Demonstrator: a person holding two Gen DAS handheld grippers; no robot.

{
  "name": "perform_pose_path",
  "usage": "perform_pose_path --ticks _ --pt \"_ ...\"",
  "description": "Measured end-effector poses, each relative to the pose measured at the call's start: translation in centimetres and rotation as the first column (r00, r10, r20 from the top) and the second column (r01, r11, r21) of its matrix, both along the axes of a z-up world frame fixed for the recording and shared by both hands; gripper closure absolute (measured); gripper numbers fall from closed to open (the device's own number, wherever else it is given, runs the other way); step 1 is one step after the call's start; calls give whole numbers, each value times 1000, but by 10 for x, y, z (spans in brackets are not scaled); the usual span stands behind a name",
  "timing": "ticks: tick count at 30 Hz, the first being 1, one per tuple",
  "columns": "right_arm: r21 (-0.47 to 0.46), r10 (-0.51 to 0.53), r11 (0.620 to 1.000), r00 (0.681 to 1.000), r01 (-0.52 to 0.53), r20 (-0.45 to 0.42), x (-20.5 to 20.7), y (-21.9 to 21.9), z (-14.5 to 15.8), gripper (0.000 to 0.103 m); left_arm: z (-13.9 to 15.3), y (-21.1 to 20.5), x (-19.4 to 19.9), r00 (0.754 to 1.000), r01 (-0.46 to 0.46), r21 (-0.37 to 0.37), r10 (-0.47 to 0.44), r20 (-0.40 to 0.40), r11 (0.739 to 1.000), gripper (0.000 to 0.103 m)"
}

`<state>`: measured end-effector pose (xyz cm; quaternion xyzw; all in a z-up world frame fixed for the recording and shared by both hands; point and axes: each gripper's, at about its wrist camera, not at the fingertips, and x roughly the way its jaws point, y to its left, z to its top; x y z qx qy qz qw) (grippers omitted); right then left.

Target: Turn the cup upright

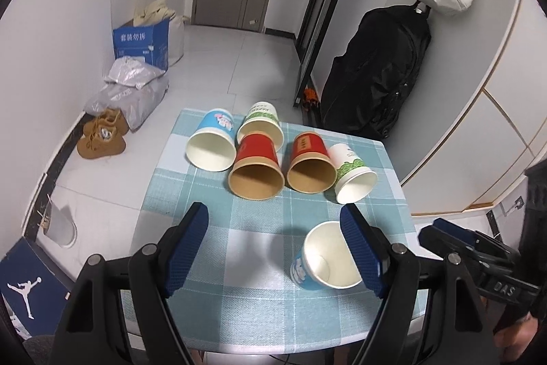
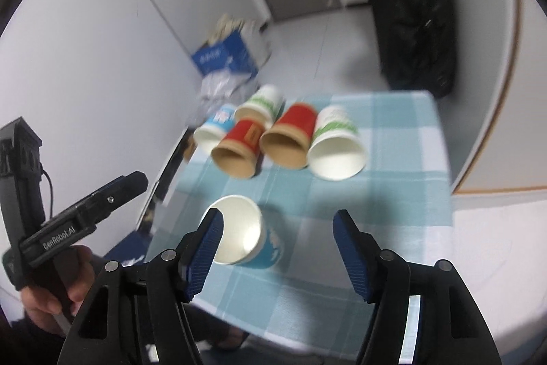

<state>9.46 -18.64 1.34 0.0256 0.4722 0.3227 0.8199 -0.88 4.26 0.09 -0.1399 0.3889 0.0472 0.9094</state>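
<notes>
A blue paper cup (image 1: pixel 318 262) stands upright near the front of the checked table (image 1: pixel 239 262), partly behind my left gripper's right finger (image 1: pixel 362 252). Several cups lie on their sides further back: a blue one (image 1: pixel 212 142), a green-white one (image 1: pixel 261 120), two red ones (image 1: pixel 256 166) (image 1: pixel 309 166) and another green-white one (image 1: pixel 352 173). My left gripper (image 1: pixel 273 248) is open and empty above the table's front. In the blurred right wrist view my right gripper (image 2: pixel 278 248) is open and empty, with the upright blue cup (image 2: pixel 246 231) just beyond its left finger (image 2: pixel 205 248).
The table's edges are near at front and right (image 1: pixel 393 159). On the floor beyond stand a black backpack (image 1: pixel 376 70), a blue box (image 1: pixel 142 43), grey bags (image 1: pixel 133 88) and brown shoes (image 1: pixel 102 135). The other hand-held gripper (image 2: pixel 68 211) shows at left in the right wrist view.
</notes>
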Motion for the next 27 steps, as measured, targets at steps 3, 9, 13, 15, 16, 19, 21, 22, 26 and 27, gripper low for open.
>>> perform_pose_path --ticks 3,9,13,15,16,19,21,22,26,27 --pt "17 -41 999 996 40 77 -9 -7 3 26 3 -9 -1 1000 5 27 -6 13 1000 27" --pt "31 -55 998 977 50 205 -28 -11 16 16 9 -19 -7 999 -4 63 2 40 998 27" --pt "36 -66 998 969 60 236 -36 -14 19 13 9 -21 -9 999 -13 57 11 37 998 27" --pt "41 -72 997 967 63 246 -36 -16 20 12 8 -22 -9 999 -14 56 12 32 998 27" --pt "46 -76 997 966 66 247 -37 -18 20 12 8 -23 -9 1000 -10 55 8 30 998 27" --pt "60 -95 995 965 83 244 -37 -23 20 11 9 -26 -8 1000 -3 64 1 30 998 27" --pt "65 -102 994 966 89 239 -37 -25 20 11 9 -28 -9 1000 -6 79 4 29 997 27" --pt "68 -105 993 966 91 238 -38 -25 21 11 9 -29 -9 1000 -5 83 3 29 997 27" --pt "71 -113 993 963 98 245 -39 -26 22 10 8 -29 -9 1000 -6 91 4 27 996 27" --pt "72 -114 992 963 99 243 -39 -26 21 10 8 -29 -9 1000 -8 91 6 25 996 27"
